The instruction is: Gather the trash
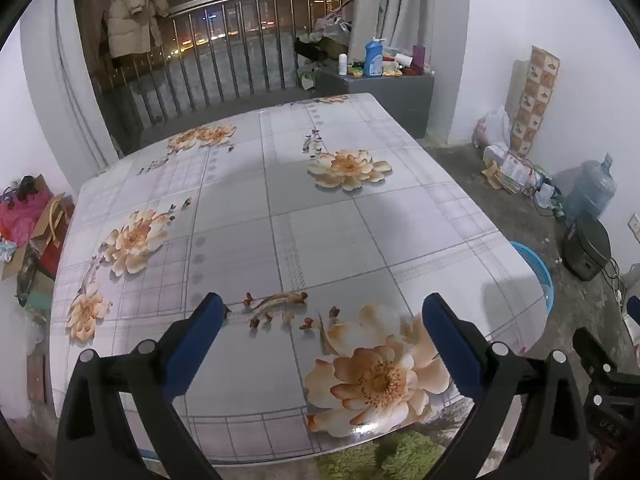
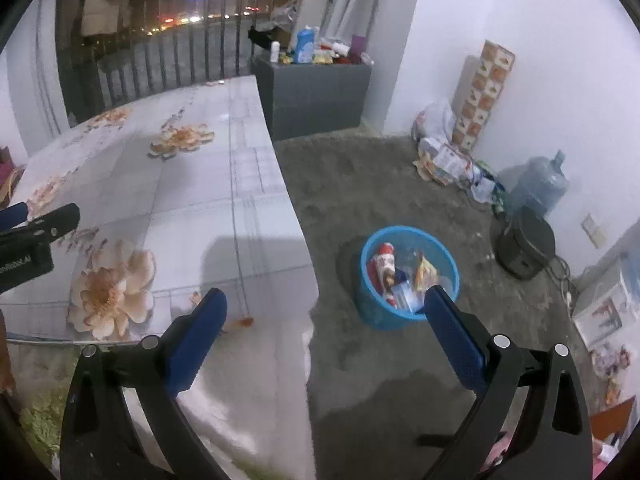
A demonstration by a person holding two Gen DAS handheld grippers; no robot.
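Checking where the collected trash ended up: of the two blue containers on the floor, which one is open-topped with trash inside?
The blue basket beside the table, holding wrappers. The other, a blue water jug by the wall, is a closed bottle.

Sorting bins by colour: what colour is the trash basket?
Blue basket, clearest in the right wrist view.

It was a lived-in home: coats point(image 1: 132, 12) hung by the balcony railing point(image 1: 224, 60), a flowered tablecloth point(image 1: 280, 220), a water jug point(image 1: 592, 188).
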